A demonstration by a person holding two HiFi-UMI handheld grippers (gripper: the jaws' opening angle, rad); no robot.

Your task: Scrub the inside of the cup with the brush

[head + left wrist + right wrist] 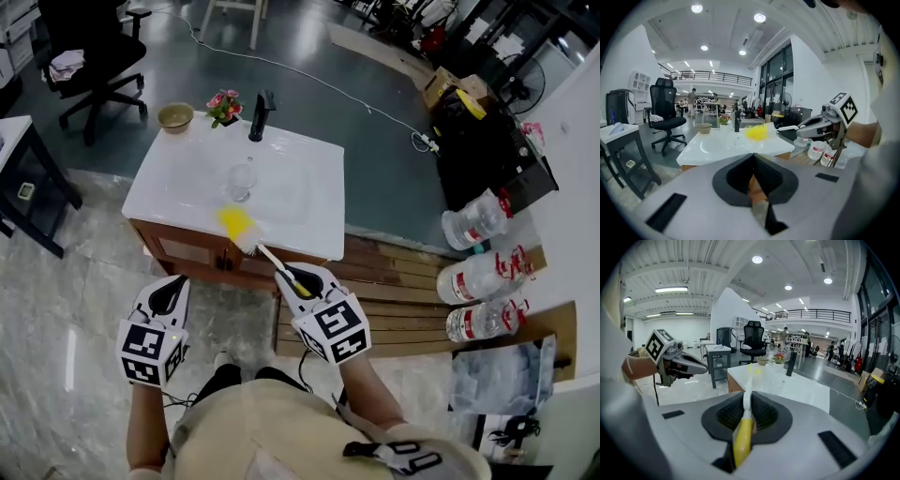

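My right gripper (746, 401) is clamped on the brush (265, 251). The jaws pinch the handle where its yellow grip meets the thin white neck, and the yellow part runs back between them toward me. The neck reaches forward and to the left and ends in a bushy yellow head. My left gripper (753, 163) has its jaws pressed together with nothing between them. It hangs level with the right one, well apart from it and short of the furniture.

The bristle head sits over the near edge of the white countertop (183, 178); I cannot tell whether it touches the surface. Just beyond it stands the cup (241, 178), a clear glass, upright near the middle of the top and apart from the brush. I cannot make out whether anything is in it. The countertop rests on a brown wooden cabinet (187, 251), whose front faces me.

Along the far edge stand three things in a row: a tan bowl (175, 116) at the left, whose contents I can't see, a small pot of pink flowers (224, 106), and a black faucet (261, 114). Nothing lies between the brush head and the cup.

To my right, a platform of wooden slats (412, 305) carries three clear bottles (483, 275) with red-and-white labels, lying on their sides. Farthest off, a black office chair (89, 47) stands on the grey floor.
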